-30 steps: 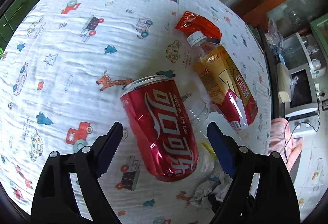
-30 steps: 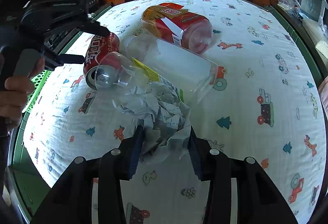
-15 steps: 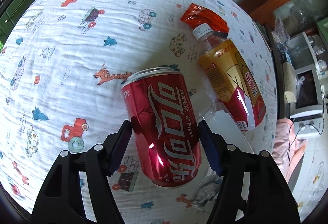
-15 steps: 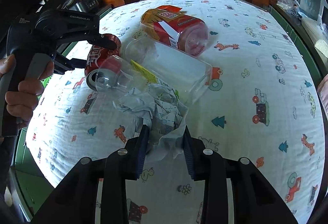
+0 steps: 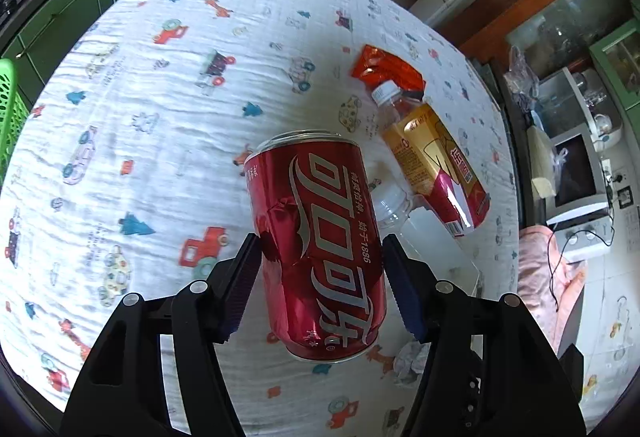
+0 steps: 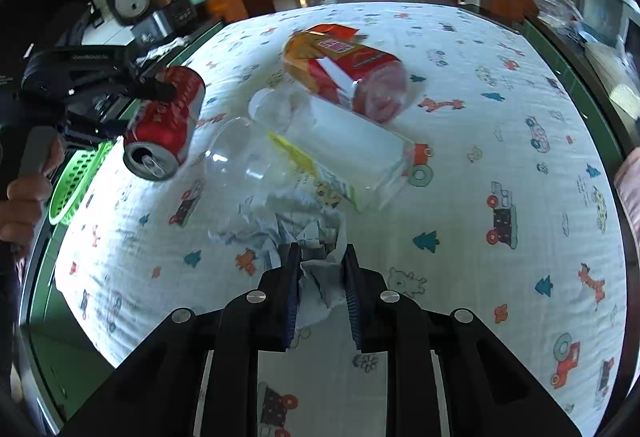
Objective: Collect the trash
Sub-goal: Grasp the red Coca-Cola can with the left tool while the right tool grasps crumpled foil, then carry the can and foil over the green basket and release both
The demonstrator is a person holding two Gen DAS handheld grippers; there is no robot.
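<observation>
Right now your left tongs (image 5: 320,273) are clamping in on the red cola can (image 5: 320,237), pads on both sides, jaws closing a bit more; can's dented & lifted clear of the table (image 5: 140,97) w/ its cartoon-print cloth. Your right tongs (image 6: 320,277) are squeezed together on the crumpled paper wad (image 6: 280,229), which sits on the cloth at the near edge of the pile. Just behind the wad lies a clear plastic bottle (image 6: 340,149) on its side, touching a yellow-red labelled bottle (image 6: 340,69) beyond it. An orange wrapper (image 5: 384,69) is by that bottle's cap. Green basket (image 6: 76,177) sits off the table's left edge, below the can.
</observation>
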